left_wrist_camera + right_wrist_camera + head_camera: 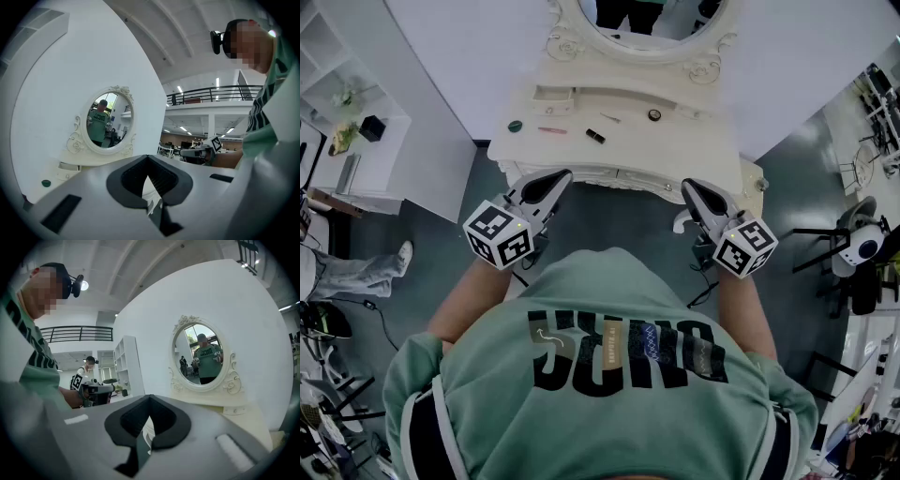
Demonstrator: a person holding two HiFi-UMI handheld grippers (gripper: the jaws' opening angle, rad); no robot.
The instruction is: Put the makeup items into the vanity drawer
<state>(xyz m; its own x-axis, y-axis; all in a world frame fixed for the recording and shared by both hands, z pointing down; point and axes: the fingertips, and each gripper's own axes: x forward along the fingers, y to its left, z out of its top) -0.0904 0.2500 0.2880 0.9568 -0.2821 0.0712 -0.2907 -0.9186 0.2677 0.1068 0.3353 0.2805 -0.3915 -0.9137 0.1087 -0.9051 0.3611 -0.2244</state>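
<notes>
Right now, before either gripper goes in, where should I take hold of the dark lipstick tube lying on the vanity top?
Probably its middle, coming straight down from above. The lipstick tube lies flat and slanted on the vanity top, with bare surface around it, so set the jaws across its narrow width.
</notes>
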